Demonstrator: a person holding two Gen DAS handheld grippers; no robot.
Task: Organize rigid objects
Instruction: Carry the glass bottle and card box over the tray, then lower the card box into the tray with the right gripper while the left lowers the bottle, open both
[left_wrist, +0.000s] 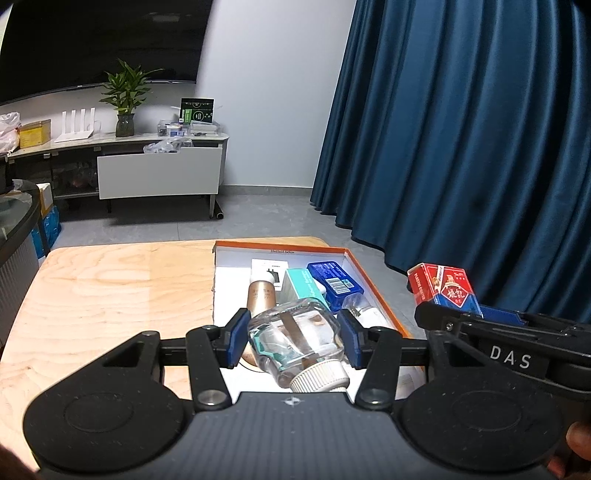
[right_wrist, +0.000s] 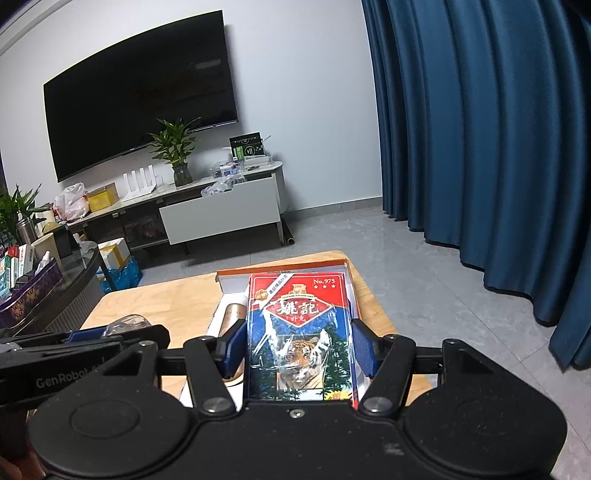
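My left gripper (left_wrist: 291, 341) is shut on a clear glass bottle (left_wrist: 295, 334) with a white ribbed cap, held over the near end of an orange-rimmed white box (left_wrist: 373, 282). In the box lie a gold tube (left_wrist: 260, 297), a teal carton (left_wrist: 303, 288), a blue case (left_wrist: 334, 284) and a white card (left_wrist: 269, 271). My right gripper (right_wrist: 298, 350) is shut on a red and blue playing-card pack (right_wrist: 299, 332) with a tiger picture, held above the same box (right_wrist: 229, 280). The pack also shows in the left wrist view (left_wrist: 445, 290), to the right of the box.
The box sits on the right part of a light wooden table (left_wrist: 110, 295). A blue curtain (left_wrist: 461, 147) hangs to the right. A TV cabinet (left_wrist: 155, 173) with a plant stands at the far wall. A glass table (right_wrist: 44, 288) with boxes is at the left.
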